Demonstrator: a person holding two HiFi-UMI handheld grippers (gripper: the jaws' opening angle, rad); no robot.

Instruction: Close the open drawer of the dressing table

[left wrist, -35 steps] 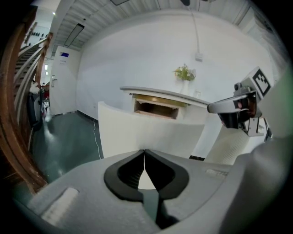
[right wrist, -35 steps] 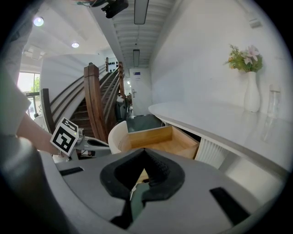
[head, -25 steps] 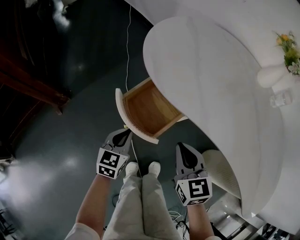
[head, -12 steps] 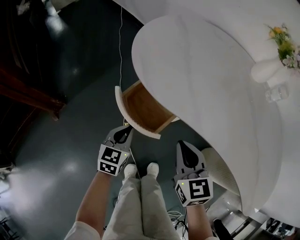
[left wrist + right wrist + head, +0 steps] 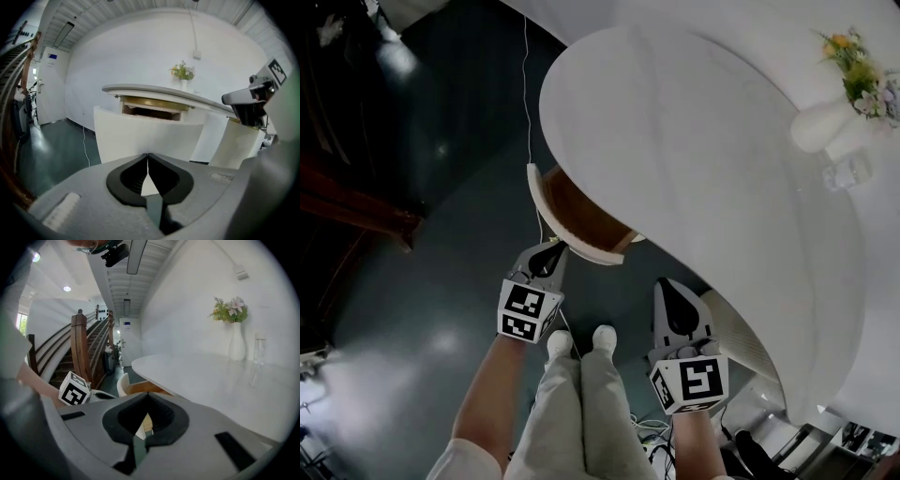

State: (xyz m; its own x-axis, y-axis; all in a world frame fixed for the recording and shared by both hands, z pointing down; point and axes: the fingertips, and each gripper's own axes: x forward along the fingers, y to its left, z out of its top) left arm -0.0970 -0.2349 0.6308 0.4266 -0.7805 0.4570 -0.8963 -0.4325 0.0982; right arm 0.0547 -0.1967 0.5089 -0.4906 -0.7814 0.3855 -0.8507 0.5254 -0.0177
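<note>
The white dressing table [image 5: 694, 150] has a wooden drawer [image 5: 581, 214] standing partly open under its rounded top. The drawer's curved white front panel [image 5: 542, 202] faces me. My left gripper [image 5: 553, 249] is shut with nothing in it, and its tips rest against the lower edge of that panel. In the left gripper view the panel [image 5: 150, 133] fills the space just ahead of the left gripper [image 5: 148, 157]. My right gripper [image 5: 667, 287] is shut and empty, hanging free to the right of the drawer. In the right gripper view the drawer [image 5: 140, 388] lies beyond the right gripper [image 5: 147, 398].
A white vase of flowers [image 5: 823, 124] and a glass [image 5: 848, 172] stand at the table's far right. A ribbed white stool [image 5: 742, 345] sits under the table by my right gripper. A thin cable [image 5: 526, 94] runs along the dark floor. A wooden staircase [image 5: 84, 350] stands at the left.
The drawer has slid further in under the table top, with my left gripper moving forward against its front panel. The right gripper has hardly moved.
</note>
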